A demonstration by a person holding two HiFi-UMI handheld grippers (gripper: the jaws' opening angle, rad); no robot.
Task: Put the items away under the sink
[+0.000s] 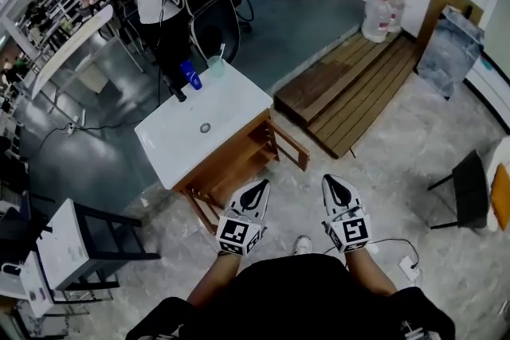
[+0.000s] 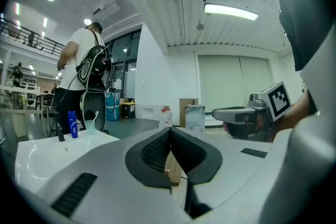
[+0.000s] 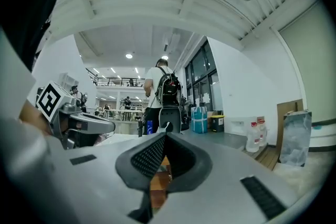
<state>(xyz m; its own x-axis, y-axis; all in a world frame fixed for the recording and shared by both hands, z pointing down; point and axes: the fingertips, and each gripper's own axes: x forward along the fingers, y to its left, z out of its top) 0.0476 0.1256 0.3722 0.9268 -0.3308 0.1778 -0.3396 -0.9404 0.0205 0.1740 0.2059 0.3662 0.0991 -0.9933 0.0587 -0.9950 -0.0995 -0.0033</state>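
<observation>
Ahead, bottle (image 1: 190, 76) and cup (image 1: 216, 66) stand at the far edge of the sink (image 1: 179, 141). Left gripper (image 1: 256, 189) is nearer the sink than right gripper (image 1: 334, 184); both jaws are pressed together, empty.

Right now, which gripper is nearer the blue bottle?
Left. The left gripper is beside the cabinet, closer to the blue bottle; the right gripper is farther off, to its right.

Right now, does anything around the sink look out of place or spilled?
Only the cabinet door under the sink stands open. The blue bottle and cup stand upright on the sink; nothing looks spilled.
</observation>
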